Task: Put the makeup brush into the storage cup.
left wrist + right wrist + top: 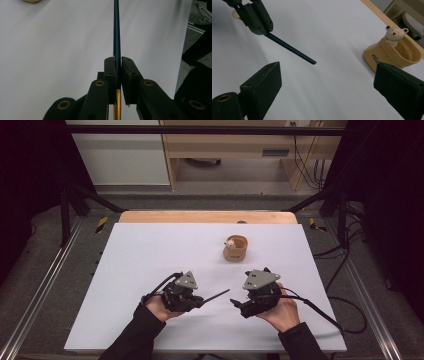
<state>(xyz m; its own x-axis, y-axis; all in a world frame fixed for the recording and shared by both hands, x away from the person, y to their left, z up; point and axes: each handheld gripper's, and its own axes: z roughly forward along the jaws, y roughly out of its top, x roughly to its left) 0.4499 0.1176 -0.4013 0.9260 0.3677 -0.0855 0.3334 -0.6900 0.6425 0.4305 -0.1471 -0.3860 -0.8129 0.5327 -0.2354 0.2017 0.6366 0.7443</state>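
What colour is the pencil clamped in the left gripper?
The pencil is dark blue ahead of the jaws and golden yellow behind them, best seen in the left gripper view.

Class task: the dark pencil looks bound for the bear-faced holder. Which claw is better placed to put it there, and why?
Probably the left claw: it is already shut on the pencil. The right claw stands open and empty, though nearer the holder.

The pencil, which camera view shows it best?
The right gripper view: the pencil shows side-on, jutting from the left claw to its free tip. The left gripper view shows it end-on, a thin line between the shut jaws. In the high view it is a small dark sliver.
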